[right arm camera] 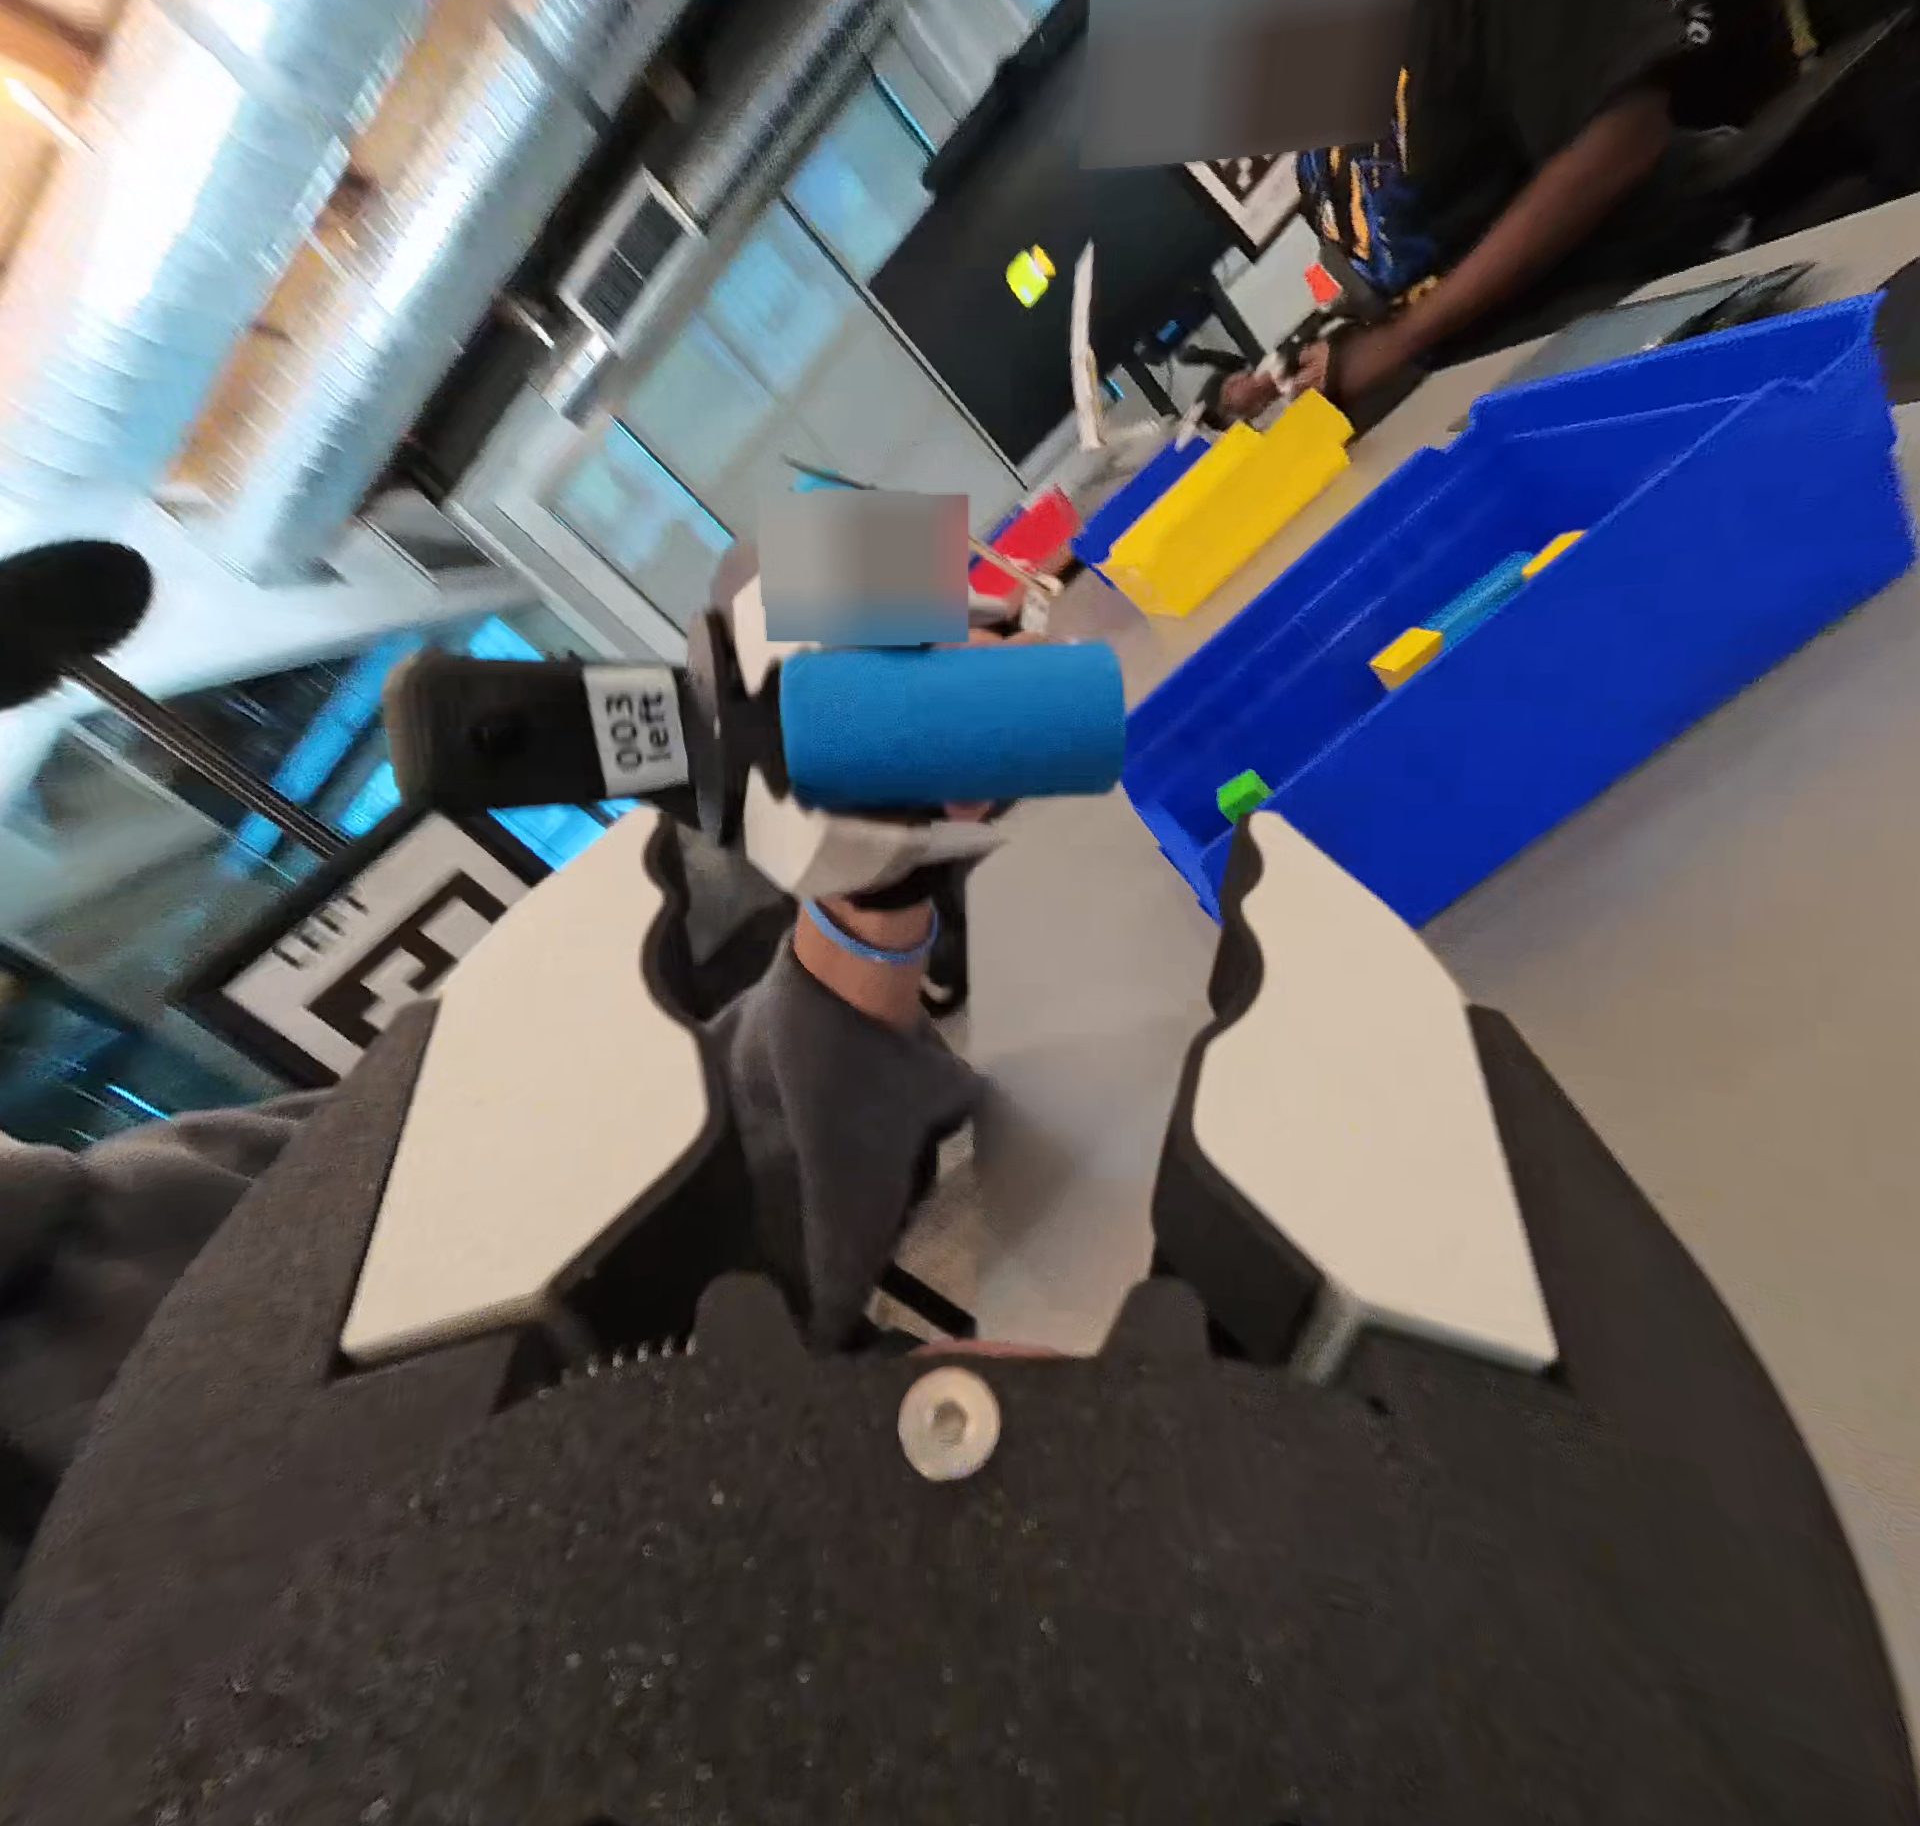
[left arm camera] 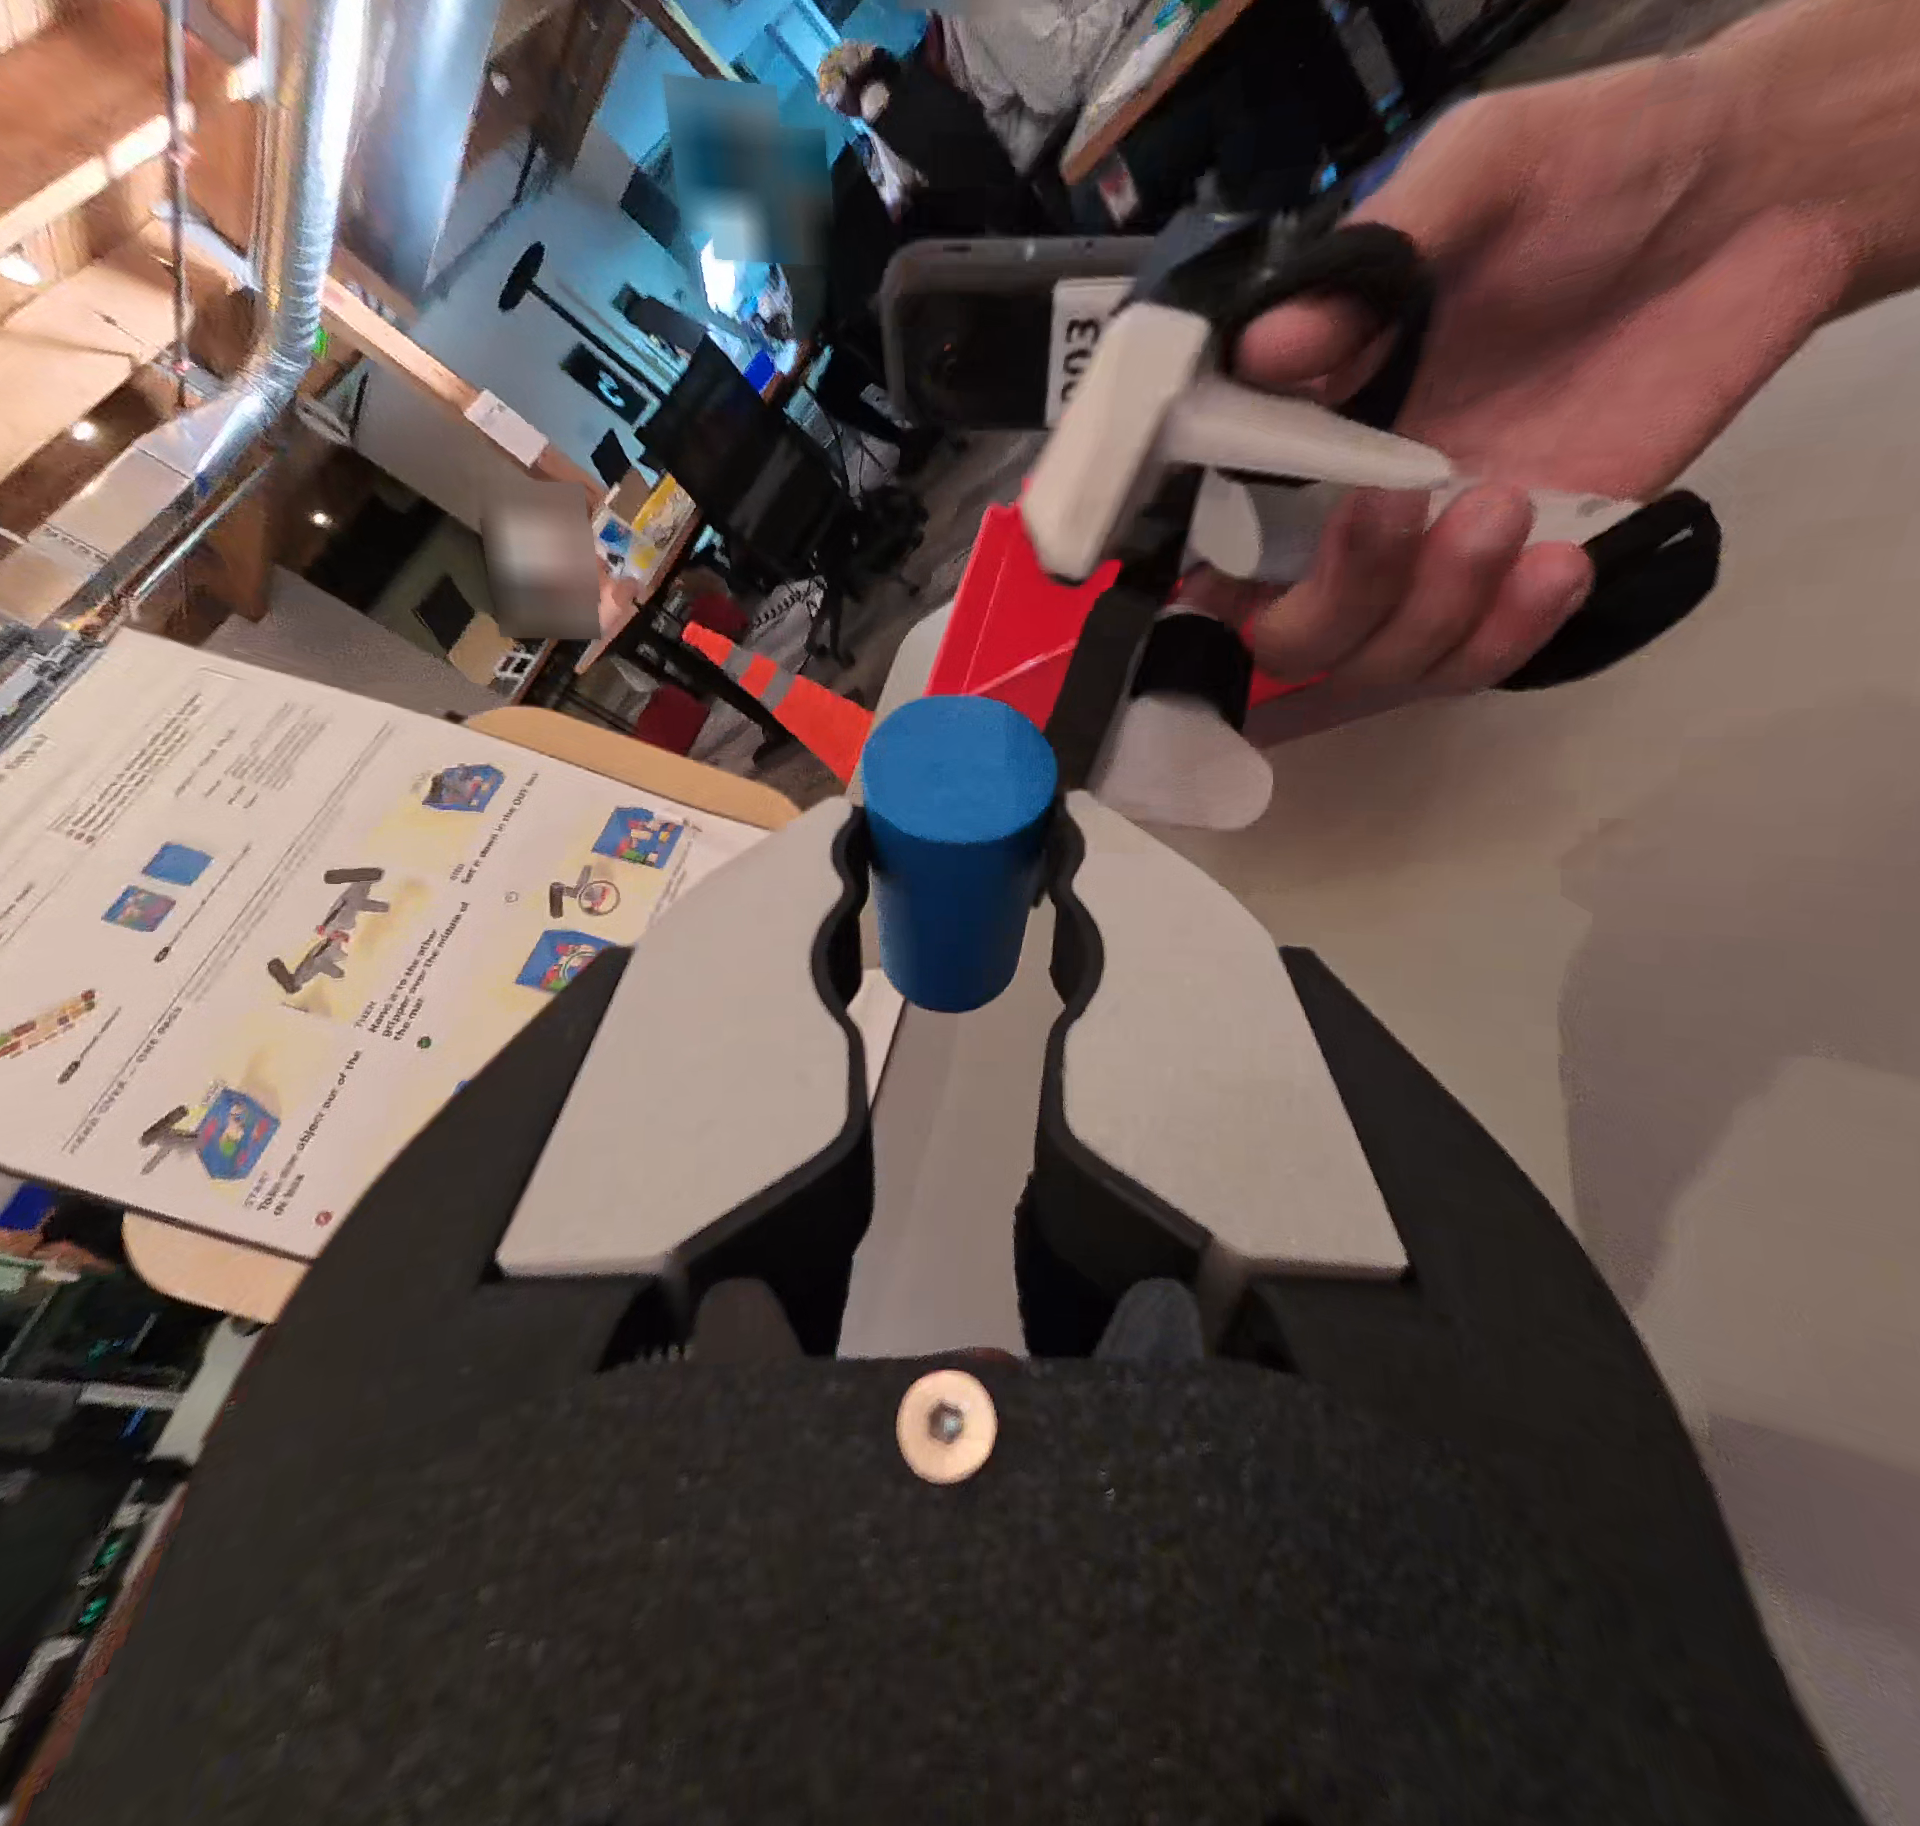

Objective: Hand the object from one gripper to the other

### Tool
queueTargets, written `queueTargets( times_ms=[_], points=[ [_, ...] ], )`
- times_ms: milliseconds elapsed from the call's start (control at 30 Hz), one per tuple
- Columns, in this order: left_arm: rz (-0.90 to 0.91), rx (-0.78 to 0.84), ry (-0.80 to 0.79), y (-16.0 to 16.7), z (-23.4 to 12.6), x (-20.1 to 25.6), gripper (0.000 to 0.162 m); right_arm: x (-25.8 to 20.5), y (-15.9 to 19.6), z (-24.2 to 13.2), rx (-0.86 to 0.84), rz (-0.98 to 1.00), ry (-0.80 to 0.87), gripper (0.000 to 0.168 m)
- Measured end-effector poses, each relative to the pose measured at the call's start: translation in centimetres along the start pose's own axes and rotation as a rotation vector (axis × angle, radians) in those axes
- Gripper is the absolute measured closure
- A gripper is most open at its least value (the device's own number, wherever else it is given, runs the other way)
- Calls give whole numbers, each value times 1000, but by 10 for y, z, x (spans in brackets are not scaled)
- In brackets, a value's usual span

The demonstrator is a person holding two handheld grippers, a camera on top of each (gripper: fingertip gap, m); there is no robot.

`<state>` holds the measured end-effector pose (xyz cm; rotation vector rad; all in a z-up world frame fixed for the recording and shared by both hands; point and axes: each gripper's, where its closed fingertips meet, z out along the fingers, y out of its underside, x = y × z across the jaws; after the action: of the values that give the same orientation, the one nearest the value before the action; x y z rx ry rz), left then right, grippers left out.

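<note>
Left wrist view: the left gripper is clamped on a blue cylinder, its 2 grey fingers pressing the cylinder's sides near the tips, with one flat end of the cylinder facing up toward the camera. Just beyond it, up and to the right, the right gripper shows in part, red and black with pale finger plates, held by a bare hand; from here I cannot tell how far its jaws stand apart. A grey table lies under both, and to the left a printed instruction sheet with small colour pictures rests on a tan board.

Right wrist view: the right gripper stands wide open, its 2 fingers spread with nothing between them. Ahead of the tips, the blue cylinder lies crosswise in the air, gripped at its left end by the left gripper, apart from the right gripper's fingers. To the right on the table sits a blue bin holding small yellow, blue and green blocks. Farther back lie a yellow bin and a red one, with a person's arm reaching near them.
</note>
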<state>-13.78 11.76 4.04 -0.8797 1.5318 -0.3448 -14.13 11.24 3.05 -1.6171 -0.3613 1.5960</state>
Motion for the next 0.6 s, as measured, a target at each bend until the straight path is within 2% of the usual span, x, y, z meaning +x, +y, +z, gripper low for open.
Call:
queueTargets(
  times_ms=[100,300,333,367,400,500,600],
  points=[
    [36,-25,12,0,5,9,130,1,2,-5,10,40,-61,68],
    [11,-13,60,-1,19,22,130,5,6,-6,21,31,-71,68],
    [9,-8,73,-1,21,25,130,7,10,-4,4,26,-62,72],
    [7,-2,84,-2,23,29,130,9,11,-4,-6,14,-53,90],
    [9,-1,86,-2,25,32,130,11,12,-5,-10,8,-45,96],
    [-8,-42,84,2,30,36,130,17,15,-11,-43,-10,-27,96],
    [-86,-85,3,4,26,35,127,18,15,-14,-44,-20,-2,96]
  ],
)
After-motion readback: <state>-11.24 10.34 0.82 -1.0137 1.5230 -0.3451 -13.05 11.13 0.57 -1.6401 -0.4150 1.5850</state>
